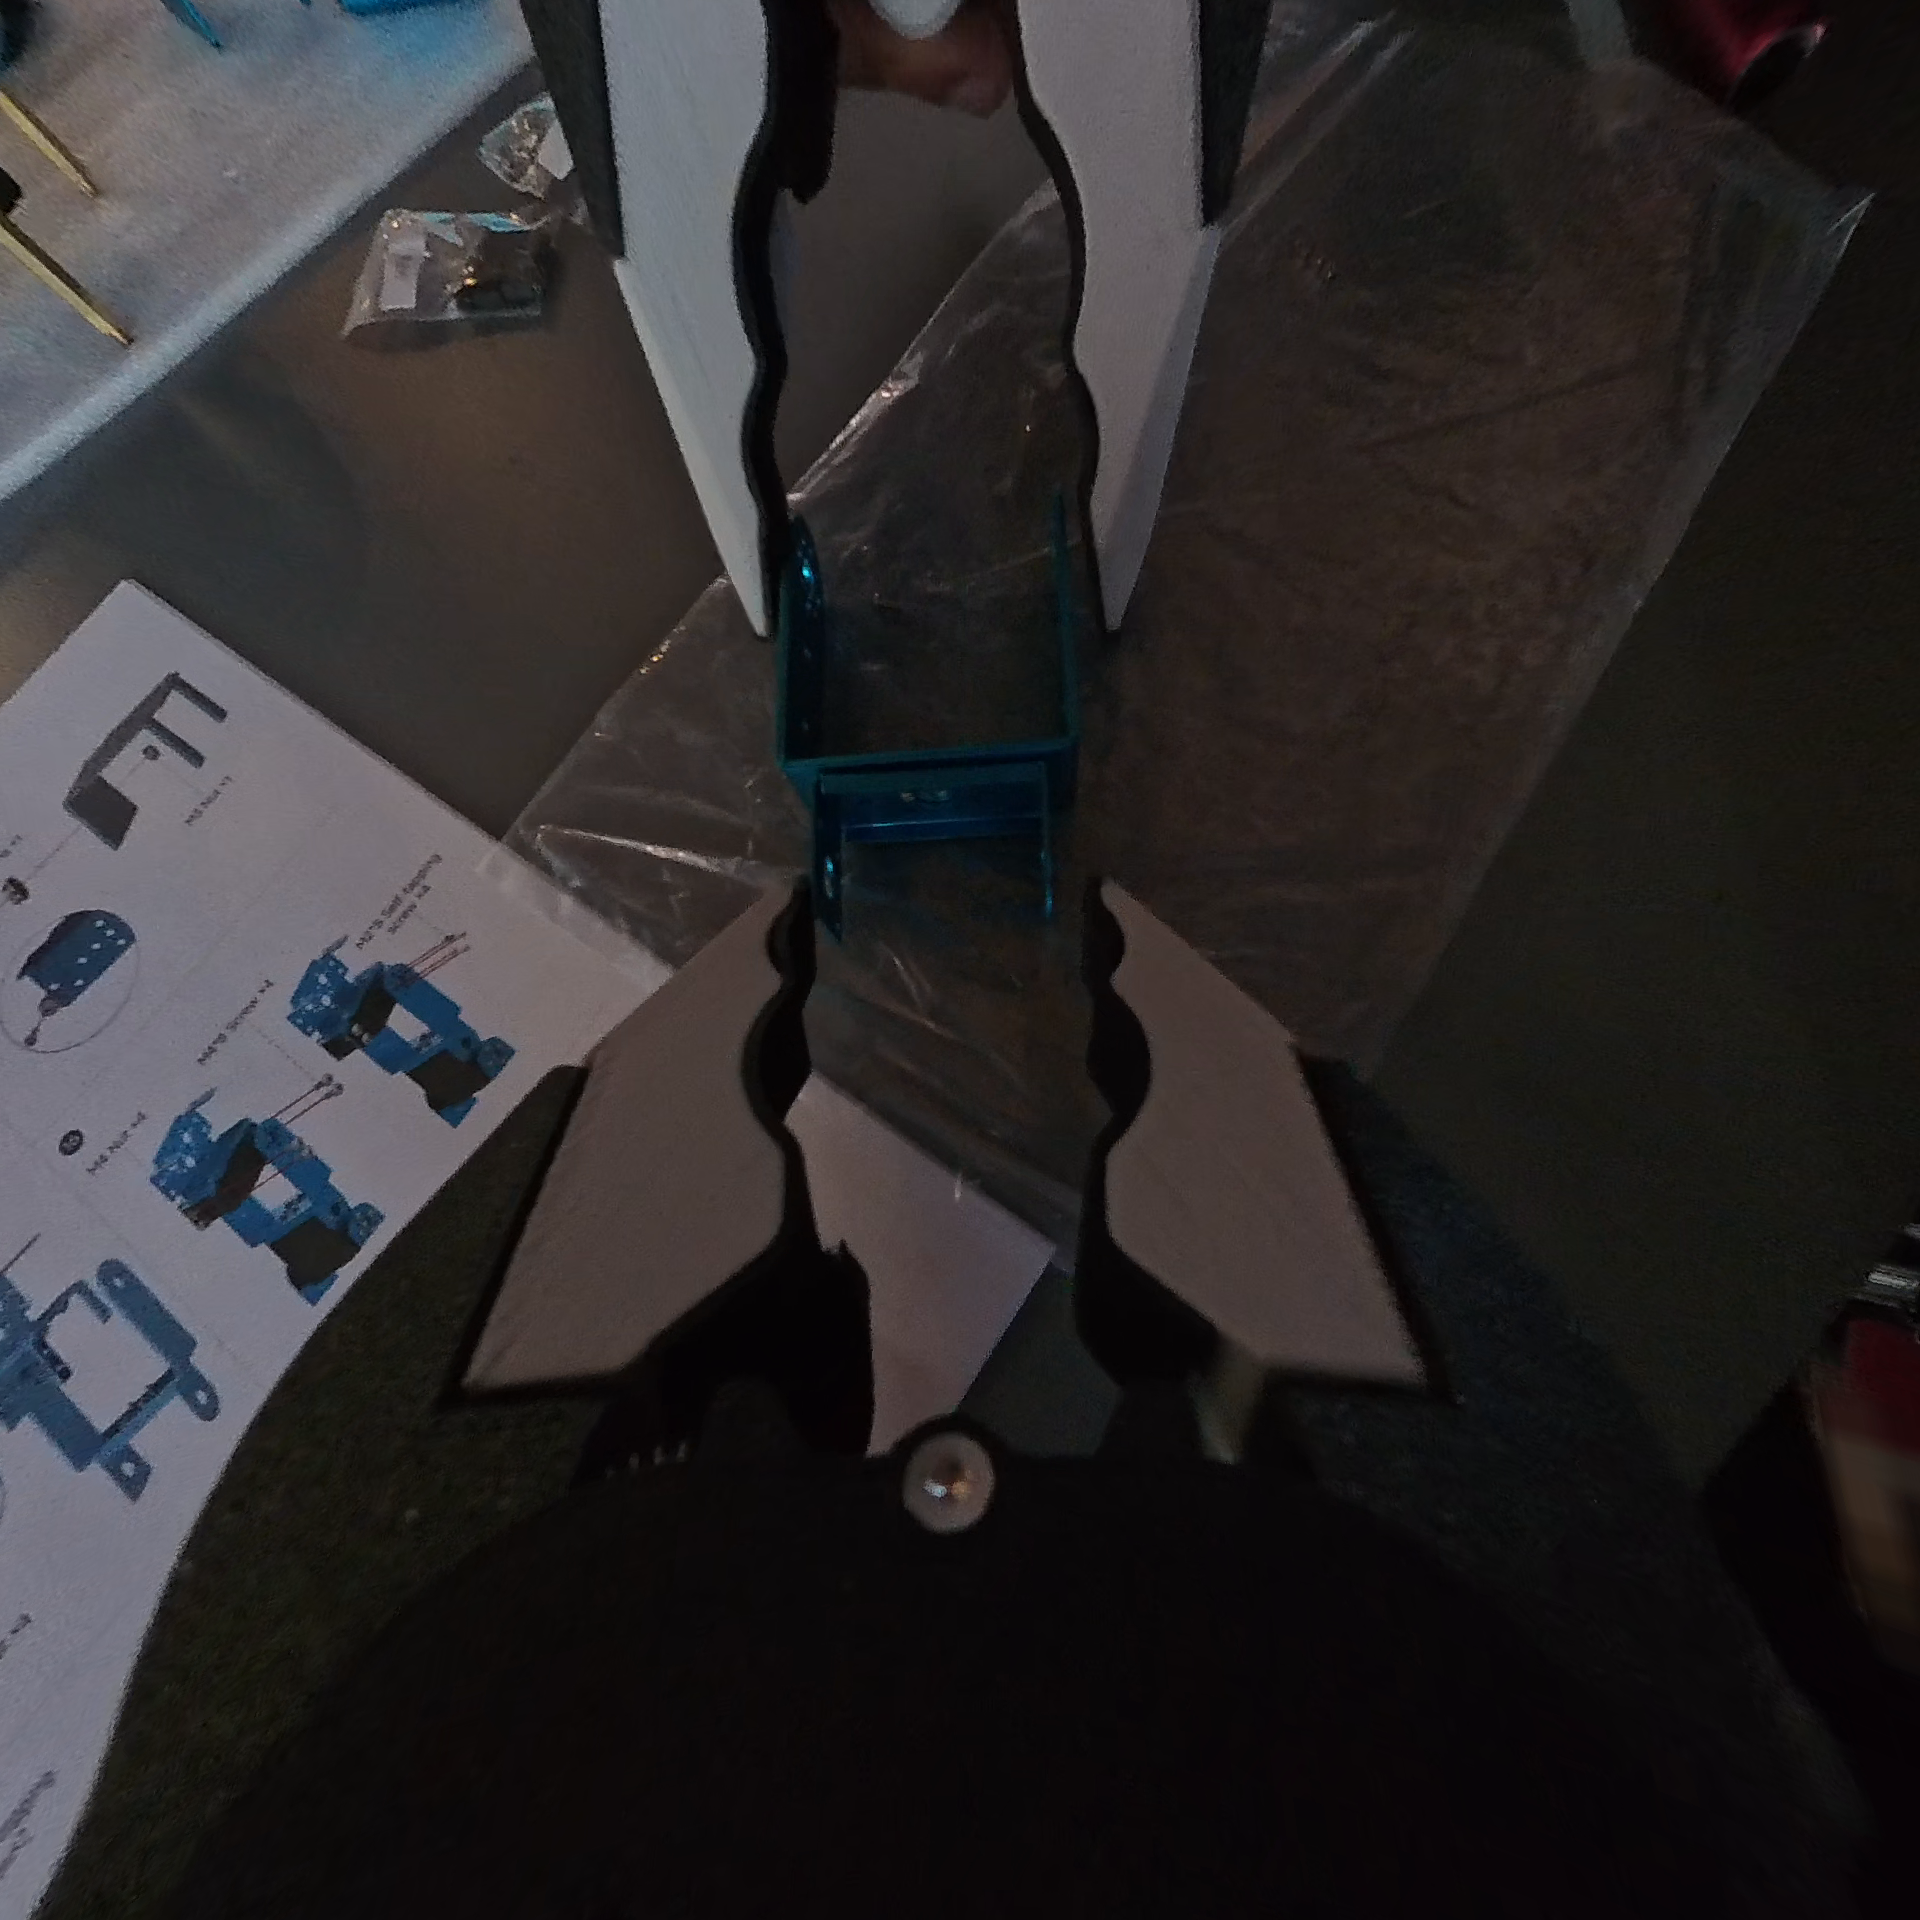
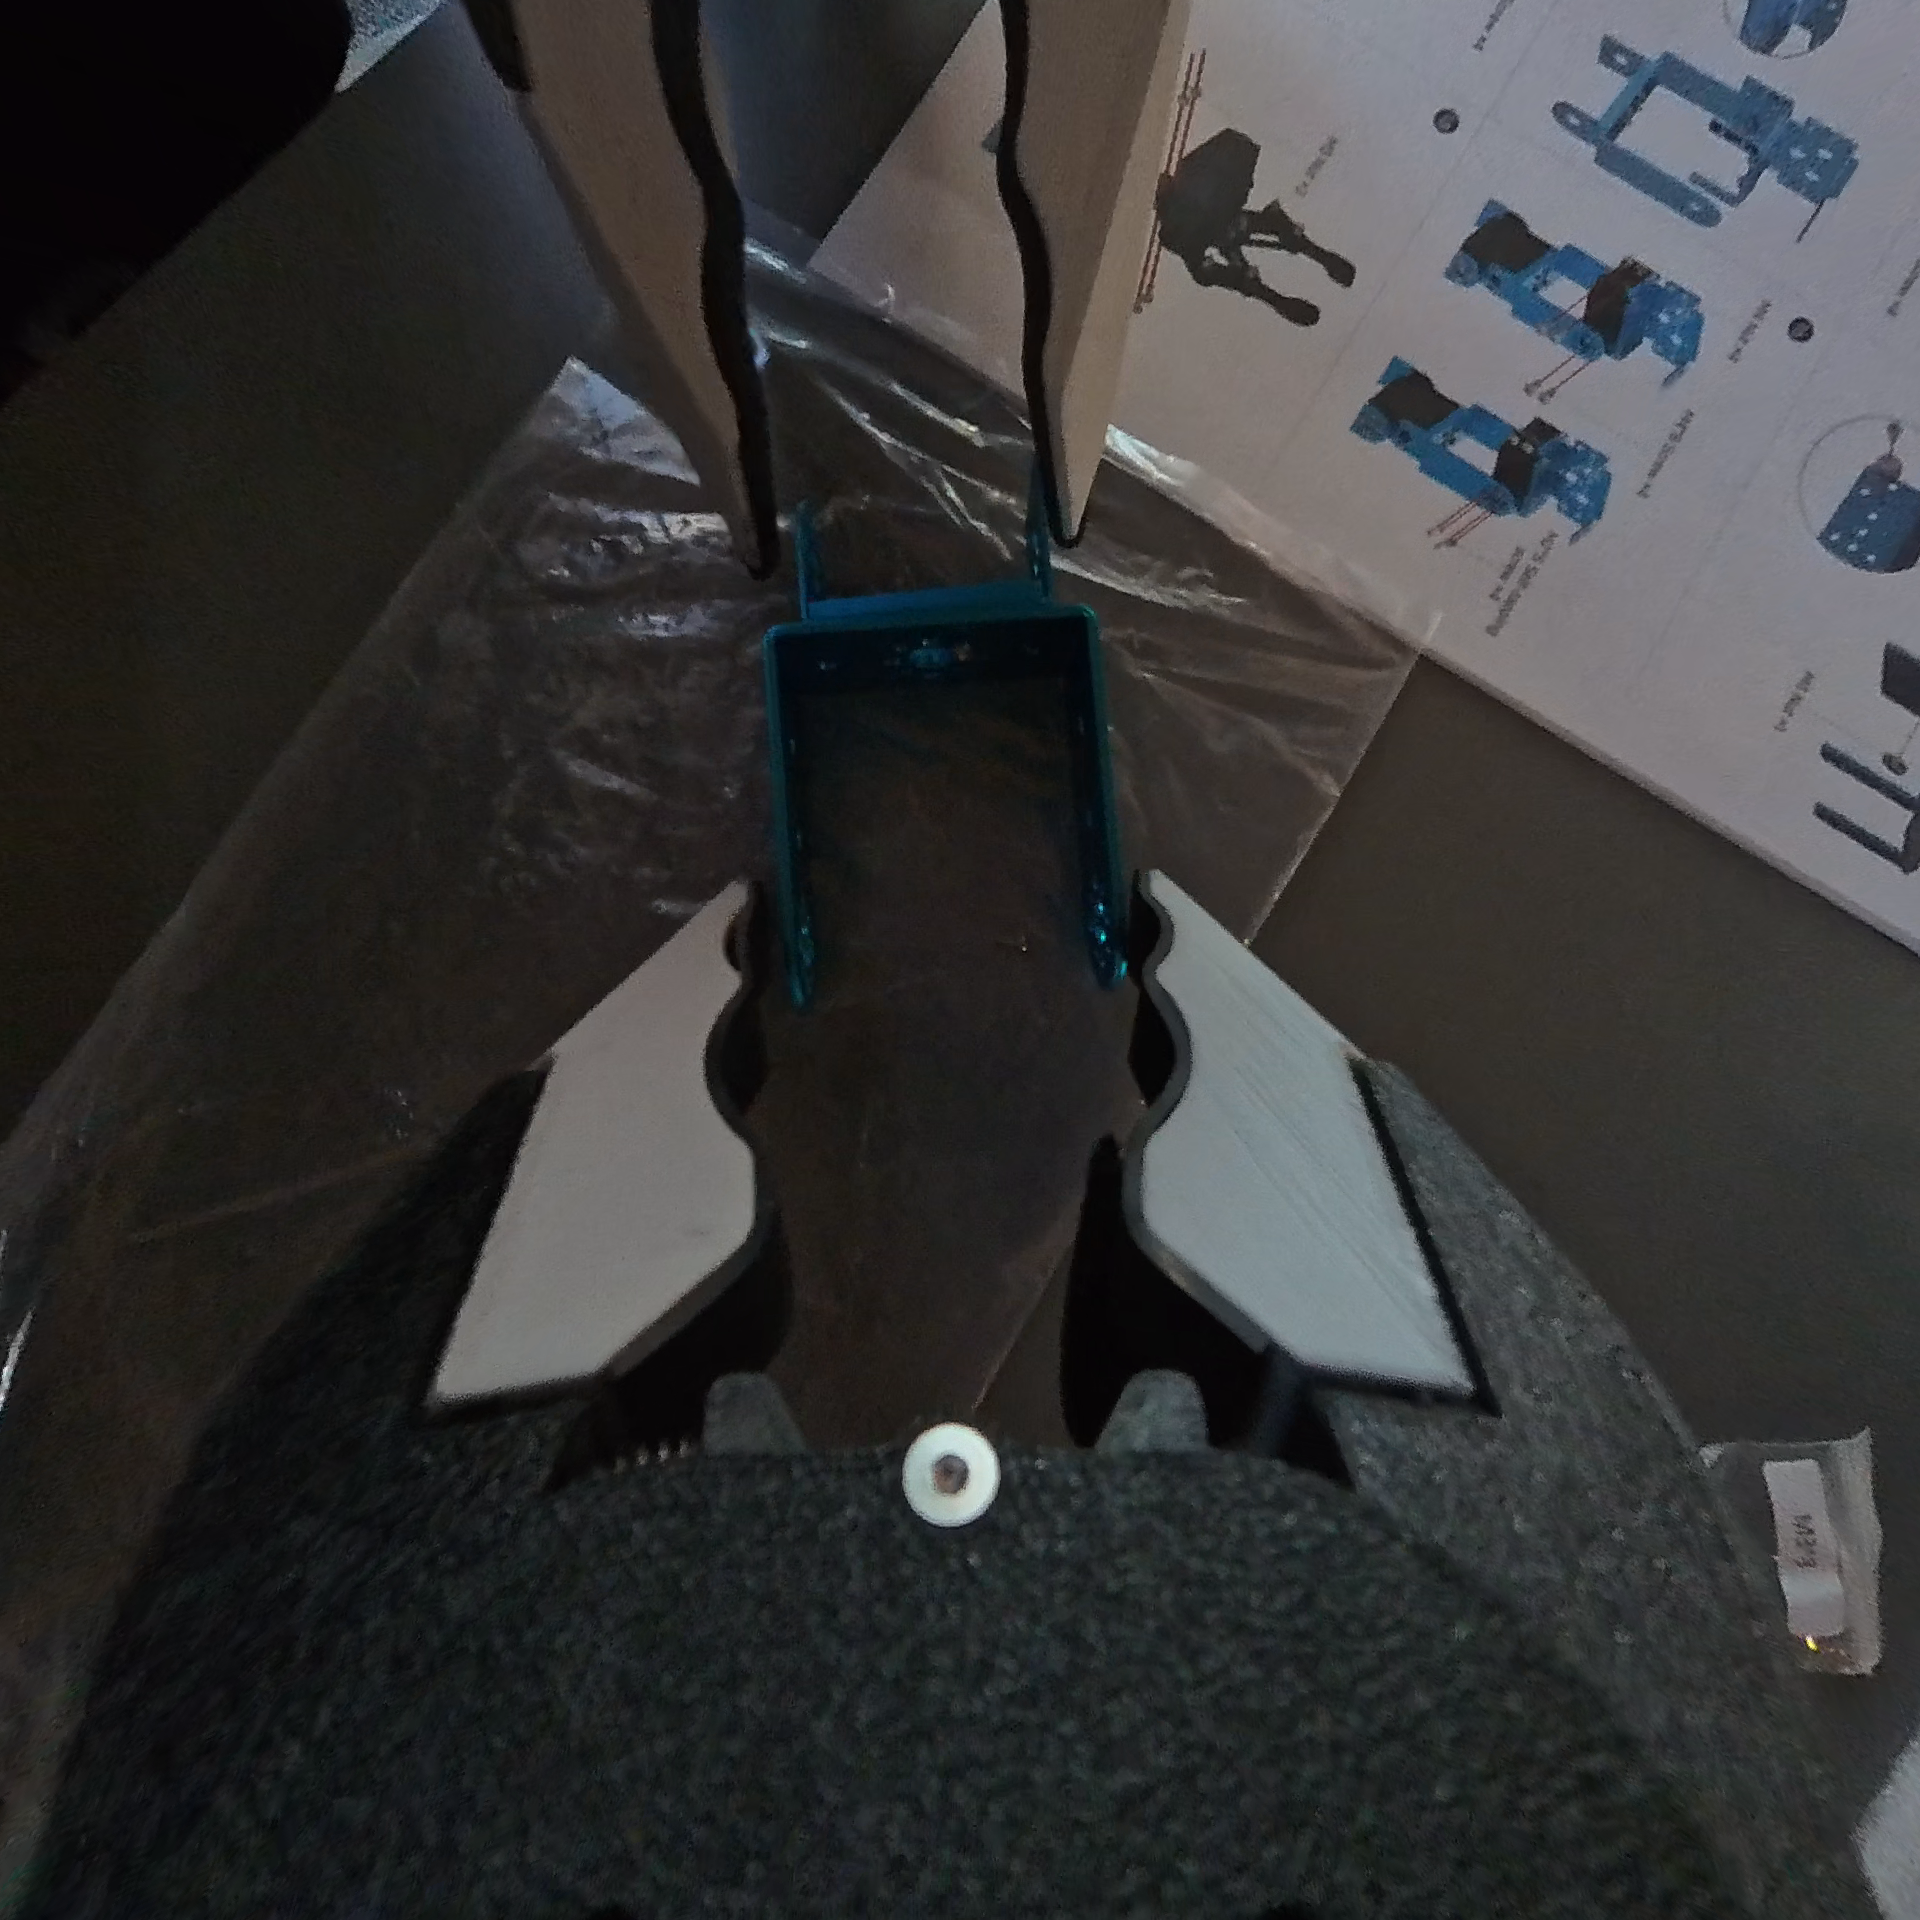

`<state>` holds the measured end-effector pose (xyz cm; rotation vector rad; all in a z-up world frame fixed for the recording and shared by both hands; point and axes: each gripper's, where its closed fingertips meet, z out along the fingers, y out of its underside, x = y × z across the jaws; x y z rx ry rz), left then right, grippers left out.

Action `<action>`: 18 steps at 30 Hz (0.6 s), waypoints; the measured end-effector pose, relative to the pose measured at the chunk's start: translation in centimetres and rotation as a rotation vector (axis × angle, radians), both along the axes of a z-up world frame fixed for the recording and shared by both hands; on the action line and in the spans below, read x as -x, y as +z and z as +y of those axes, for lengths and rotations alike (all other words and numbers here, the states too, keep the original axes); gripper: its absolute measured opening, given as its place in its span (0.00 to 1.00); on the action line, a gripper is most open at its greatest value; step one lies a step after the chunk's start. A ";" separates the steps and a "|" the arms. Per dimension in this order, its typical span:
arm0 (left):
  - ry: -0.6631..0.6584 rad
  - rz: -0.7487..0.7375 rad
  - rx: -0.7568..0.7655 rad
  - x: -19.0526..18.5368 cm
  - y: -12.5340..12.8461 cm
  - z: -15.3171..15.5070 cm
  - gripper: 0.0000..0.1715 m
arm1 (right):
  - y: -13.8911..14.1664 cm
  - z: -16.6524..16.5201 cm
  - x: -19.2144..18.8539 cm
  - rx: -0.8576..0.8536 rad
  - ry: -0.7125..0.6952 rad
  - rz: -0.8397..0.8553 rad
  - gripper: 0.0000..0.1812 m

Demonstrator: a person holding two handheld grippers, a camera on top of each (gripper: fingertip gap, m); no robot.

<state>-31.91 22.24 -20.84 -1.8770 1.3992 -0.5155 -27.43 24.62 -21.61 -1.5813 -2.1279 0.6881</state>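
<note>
Two blue metal U-brackets meet base to base in mid-air between my two grippers, which face each other. My left gripper is shut on the legs of the small blue bracket. It also shows at the top of the right wrist view, with the small bracket. My right gripper is shut on the legs of the large blue bracket. It comes in from the top of the left wrist view, holding the large bracket.
A clear plastic bag lies on the dark table below the brackets. A white instruction sheet lies beside it, also in the right wrist view. Small bags of parts lie at the back left. Another small bag lies near my right gripper. Left tips to right tips: about 6 cm.
</note>
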 end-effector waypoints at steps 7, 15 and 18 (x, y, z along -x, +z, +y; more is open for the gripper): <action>-0.003 0.010 -0.009 -0.2 -0.1 0.2 0.26 | -0.1 -0.1 0.1 0.008 0.002 0.001 0.37; -0.013 0.010 -0.005 -0.2 -0.1 0.1 0.26 | -0.1 -0.4 0.3 0.035 0.004 0.001 0.37; -0.021 0.018 -0.015 -0.2 -0.2 0.1 0.30 | 0.0 -0.3 0.2 0.045 -0.004 -0.004 0.42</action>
